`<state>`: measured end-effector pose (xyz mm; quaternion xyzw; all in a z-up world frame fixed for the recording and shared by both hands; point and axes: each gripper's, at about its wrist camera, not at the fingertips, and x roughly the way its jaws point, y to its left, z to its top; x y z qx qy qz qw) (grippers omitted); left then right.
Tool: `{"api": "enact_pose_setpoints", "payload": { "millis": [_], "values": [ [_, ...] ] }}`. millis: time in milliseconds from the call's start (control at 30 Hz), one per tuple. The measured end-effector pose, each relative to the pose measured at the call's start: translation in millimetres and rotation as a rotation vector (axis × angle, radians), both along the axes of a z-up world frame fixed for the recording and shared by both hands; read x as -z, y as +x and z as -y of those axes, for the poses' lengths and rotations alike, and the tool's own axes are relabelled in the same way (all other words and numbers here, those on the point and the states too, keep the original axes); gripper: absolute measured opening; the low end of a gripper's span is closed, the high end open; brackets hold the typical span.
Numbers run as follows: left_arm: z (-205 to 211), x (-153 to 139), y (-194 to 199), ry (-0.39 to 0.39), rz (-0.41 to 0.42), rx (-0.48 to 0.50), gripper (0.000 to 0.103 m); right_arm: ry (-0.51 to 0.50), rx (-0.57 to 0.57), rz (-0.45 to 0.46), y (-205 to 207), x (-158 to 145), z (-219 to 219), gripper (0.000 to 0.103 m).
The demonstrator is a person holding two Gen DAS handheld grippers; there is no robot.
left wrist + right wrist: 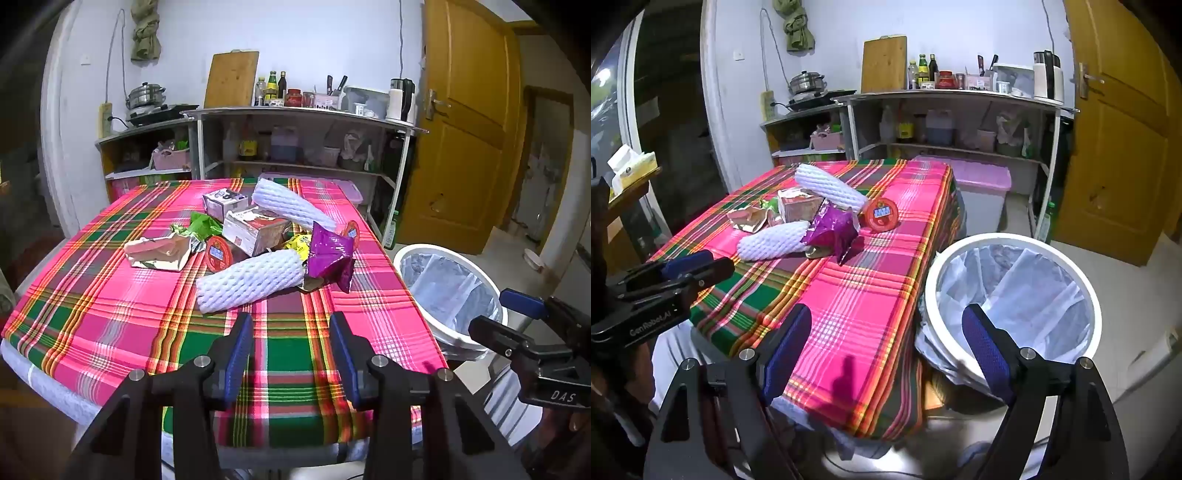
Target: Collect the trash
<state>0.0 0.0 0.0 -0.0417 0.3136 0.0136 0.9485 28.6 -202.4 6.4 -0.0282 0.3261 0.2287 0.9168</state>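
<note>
On the left wrist view, counter: a pink, green and yellow plaid cloth covers the counter (110, 295), which fills the middle of the frame.
Left tongs: the left tongs (291, 354) sit at 6 o'clock over bare cloth, blue pads apart, nothing between them.
Trash pile: heaped at the centre, just beyond the pads toward 12 o'clock.
Near foam sleeve: a white foam net sleeve (251, 280) lies closest to the pads, across the cloth.
Far foam sleeve: a second foam sleeve (291, 205) rests on top of the pile behind it.
Purple wrapper: a crumpled purple wrapper (330, 254) touches the near sleeve's right end.
Red lid: a round red lid (218, 254) leans at the near sleeve's upper left.
Carton: a torn carton (255, 227) sits mid-pile.
Bin: a white bin with a clear liner (448, 284) stands at 3 o'clock, off the counter's right edge.
Right tongs: the right tongs (498, 314) reach in at 4 o'clock over the bin's rim.

On the right wrist view, right tongs: the right tongs (886, 347) at 6 o'clock stand wide apart and empty, straddling the counter's edge (923, 280) and the bin.
Bin: its white rim (1093, 295) is at 4 o'clock, beside the counter.
Trash pile: at 10 o'clock, well apart from the pads; foam sleeve (772, 242), purple wrapper (831, 229) and a red lid (881, 215) show.
Left tongs: the left tongs (698, 269) enter at 9 o'clock; from this side I cannot tell their gap.
</note>
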Motion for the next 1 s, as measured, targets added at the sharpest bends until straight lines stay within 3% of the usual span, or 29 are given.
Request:
{"api": "enact_pose_setpoints", "payload": {
  "millis": [1000],
  "values": [
    [1.1, -6.4, -6.3, -0.003, 0.027, 0.005, 0.043, -0.012, 0.000, -0.003, -1.2, -4.0, -1.3, 0.084]
  ]
}}
